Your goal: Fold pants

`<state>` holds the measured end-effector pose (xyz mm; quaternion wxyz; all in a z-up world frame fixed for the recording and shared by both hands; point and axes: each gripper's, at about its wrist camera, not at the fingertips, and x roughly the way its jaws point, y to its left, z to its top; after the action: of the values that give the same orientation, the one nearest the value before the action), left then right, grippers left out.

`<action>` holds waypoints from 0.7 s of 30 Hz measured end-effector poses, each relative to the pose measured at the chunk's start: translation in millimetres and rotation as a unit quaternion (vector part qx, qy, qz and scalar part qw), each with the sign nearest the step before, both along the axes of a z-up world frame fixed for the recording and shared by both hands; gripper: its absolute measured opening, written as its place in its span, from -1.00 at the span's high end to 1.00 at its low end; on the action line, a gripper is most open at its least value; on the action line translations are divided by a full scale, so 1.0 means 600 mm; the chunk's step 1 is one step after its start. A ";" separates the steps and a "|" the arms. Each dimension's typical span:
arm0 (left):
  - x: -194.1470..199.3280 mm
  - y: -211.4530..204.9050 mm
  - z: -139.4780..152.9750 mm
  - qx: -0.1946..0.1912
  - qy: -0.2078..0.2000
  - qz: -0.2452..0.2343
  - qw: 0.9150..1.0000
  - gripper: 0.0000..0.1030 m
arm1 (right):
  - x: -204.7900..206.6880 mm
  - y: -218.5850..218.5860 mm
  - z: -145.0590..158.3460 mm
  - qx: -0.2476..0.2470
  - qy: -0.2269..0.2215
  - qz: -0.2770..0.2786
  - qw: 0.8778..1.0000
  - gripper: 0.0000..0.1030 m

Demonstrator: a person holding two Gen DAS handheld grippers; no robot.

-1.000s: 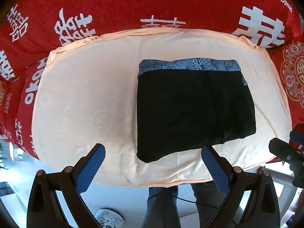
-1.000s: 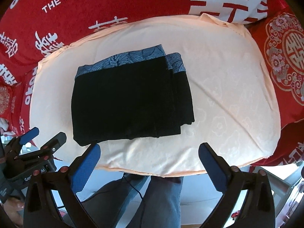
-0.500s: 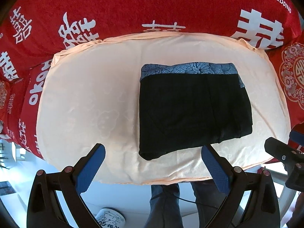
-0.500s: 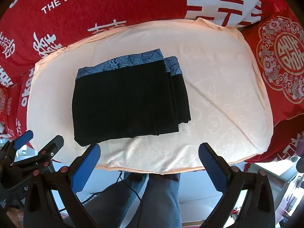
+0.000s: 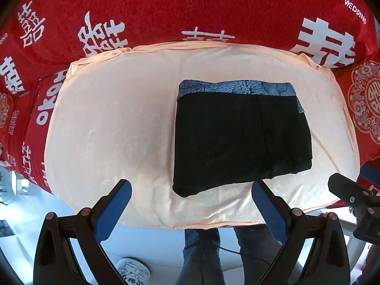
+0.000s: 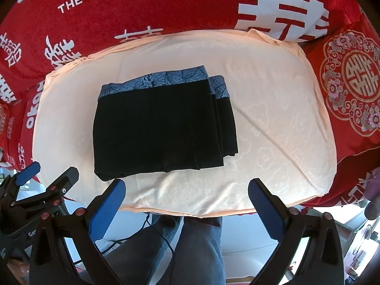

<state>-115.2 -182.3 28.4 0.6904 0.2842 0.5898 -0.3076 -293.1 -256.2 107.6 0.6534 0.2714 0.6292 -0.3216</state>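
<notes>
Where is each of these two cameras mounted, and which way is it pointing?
Left wrist view: sits on the left gripper, looking forward and down at the folded black pants on a peach cushion; open blue fingers and the person's legs show.
Right wrist view: sits on the right gripper, facing the same pants; open fingers and legs show.
Shared: pants, cushion, red blanket, and each view catches the other gripper at its edge.

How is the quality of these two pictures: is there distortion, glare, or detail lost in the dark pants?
Left wrist view: strong fisheye bending, dark corners; the black pants keep faint seams; the floor below is overexposed. Right wrist view: same curving; the pants are nearly featureless black, the patterned waistband stays sharp. Both are unblurred.
</notes>
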 end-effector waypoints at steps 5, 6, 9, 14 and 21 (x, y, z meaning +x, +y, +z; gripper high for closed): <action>-0.001 0.001 0.001 -0.001 0.000 0.004 1.000 -0.97 | 0.000 0.003 0.003 -0.001 -0.001 0.000 1.000 -1.00; -0.001 0.002 0.002 -0.001 0.000 0.004 1.000 -0.97 | 0.000 0.004 0.003 -0.002 -0.001 -0.001 1.000 -1.00; 0.000 0.002 0.002 -0.001 0.000 0.004 1.000 -0.97 | 0.001 0.003 0.005 -0.004 -0.002 0.000 1.000 -1.00; 0.000 0.002 0.003 0.000 -0.001 0.003 1.000 -0.97 | 0.002 0.004 0.007 -0.006 -0.001 -0.001 1.000 -1.00; 0.002 0.001 0.005 -0.002 -0.001 0.002 1.000 -0.97 | 0.003 0.005 0.011 -0.009 -0.002 -0.005 1.000 -1.00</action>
<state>-113.9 -181.7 31.3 0.6922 0.2824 0.5889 -0.3071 -291.3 -253.1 114.4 0.6551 0.2694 0.6241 -0.3298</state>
